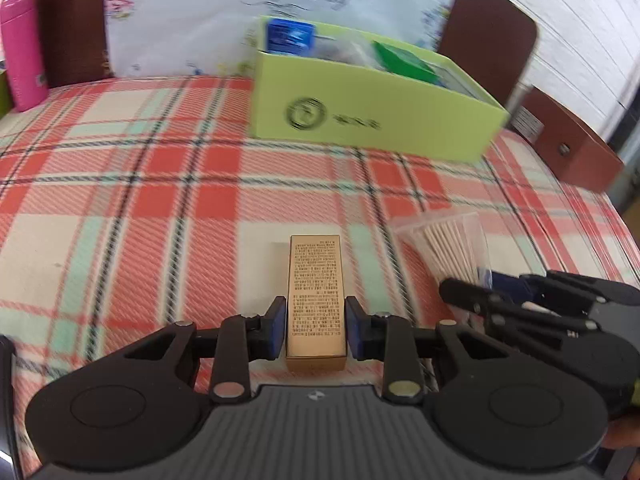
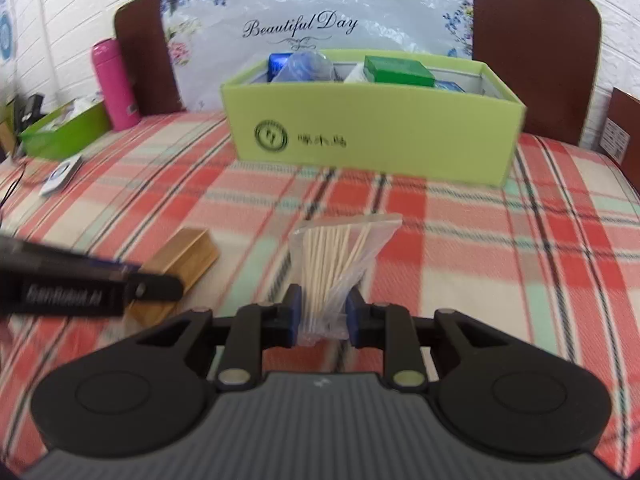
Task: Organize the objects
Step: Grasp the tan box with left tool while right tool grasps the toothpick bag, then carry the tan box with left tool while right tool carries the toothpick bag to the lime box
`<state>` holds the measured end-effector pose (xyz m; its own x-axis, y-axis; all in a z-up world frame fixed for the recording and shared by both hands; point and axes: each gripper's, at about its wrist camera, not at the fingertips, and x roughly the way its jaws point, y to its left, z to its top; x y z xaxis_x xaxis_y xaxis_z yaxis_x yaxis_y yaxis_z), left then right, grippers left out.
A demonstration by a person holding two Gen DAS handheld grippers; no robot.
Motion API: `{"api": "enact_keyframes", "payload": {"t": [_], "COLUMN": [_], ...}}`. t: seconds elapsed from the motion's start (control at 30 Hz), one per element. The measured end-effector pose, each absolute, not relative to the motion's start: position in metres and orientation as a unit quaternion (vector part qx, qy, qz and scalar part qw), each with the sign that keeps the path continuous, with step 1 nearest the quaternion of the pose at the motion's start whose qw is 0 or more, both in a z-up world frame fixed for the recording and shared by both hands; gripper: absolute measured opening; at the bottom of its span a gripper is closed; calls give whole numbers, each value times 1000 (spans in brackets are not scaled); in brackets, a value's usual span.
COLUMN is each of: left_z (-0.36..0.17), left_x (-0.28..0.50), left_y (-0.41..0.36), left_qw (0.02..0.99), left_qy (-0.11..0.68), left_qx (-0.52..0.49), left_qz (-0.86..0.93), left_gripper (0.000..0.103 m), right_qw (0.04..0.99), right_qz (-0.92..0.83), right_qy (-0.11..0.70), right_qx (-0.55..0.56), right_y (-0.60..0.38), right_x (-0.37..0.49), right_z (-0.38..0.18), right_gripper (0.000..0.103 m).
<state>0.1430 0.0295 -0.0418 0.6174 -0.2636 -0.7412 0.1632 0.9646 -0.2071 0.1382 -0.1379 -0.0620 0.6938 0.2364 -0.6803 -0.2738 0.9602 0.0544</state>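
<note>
A small gold box lies on the plaid cloth between the blue pads of my left gripper, which is shut on it; it also shows in the right wrist view. My right gripper is shut on a clear bag of cotton swabs, also seen in the left wrist view. A light green storage box stands ahead, holding a blue pack, a green box and other items.
A pink bottle and a darker green tray stand at the far left. A white remote lies on the cloth. A brown headboard and flowered plastic sheet rise behind the box.
</note>
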Motion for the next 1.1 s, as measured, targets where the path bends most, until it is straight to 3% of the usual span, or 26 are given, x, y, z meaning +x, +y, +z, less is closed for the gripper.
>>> {"api": "enact_keyframes", "payload": {"t": [0.07, 0.2, 0.3, 0.43, 0.57, 0.63, 0.7, 0.87, 1.1], "left_z": [-42, -43, -44, -44, -44, -46, -47, -34, 37], "left_x": [130, 116, 116, 117, 119, 122, 125, 126, 156], "left_y": [15, -11, -16, -11, -12, -14, -14, -19, -26], "left_qw": [894, 895, 900, 898, 899, 897, 893, 897, 921], "left_qy": [423, 420, 416, 420, 420, 423, 427, 415, 339], "left_qx": [-52, -33, -20, -29, -25, -21, -31, -32, -47], "left_qz": [-141, -148, -126, -125, -125, -126, -138, -149, -186], "left_gripper": [32, 34, 50, 50, 50, 46, 35, 32, 32], "right_qw": [918, 924, 929, 930, 929, 929, 930, 926, 949], "right_qz": [138, 114, 107, 104, 101, 102, 106, 124, 137], "right_qy": [371, 365, 355, 352, 355, 355, 353, 355, 280], "right_qx": [-24, 3, 3, -4, 5, 1, -2, 25, 31], "right_y": [-153, -174, -176, -170, -169, -169, -169, -179, -196], "right_x": [111, 79, 71, 72, 75, 75, 75, 78, 107], "right_z": [-63, -65, -64, -66, -72, -73, -75, -65, -3], "right_gripper": [23, 46, 47, 48, 47, 40, 27, 22, 22]}}
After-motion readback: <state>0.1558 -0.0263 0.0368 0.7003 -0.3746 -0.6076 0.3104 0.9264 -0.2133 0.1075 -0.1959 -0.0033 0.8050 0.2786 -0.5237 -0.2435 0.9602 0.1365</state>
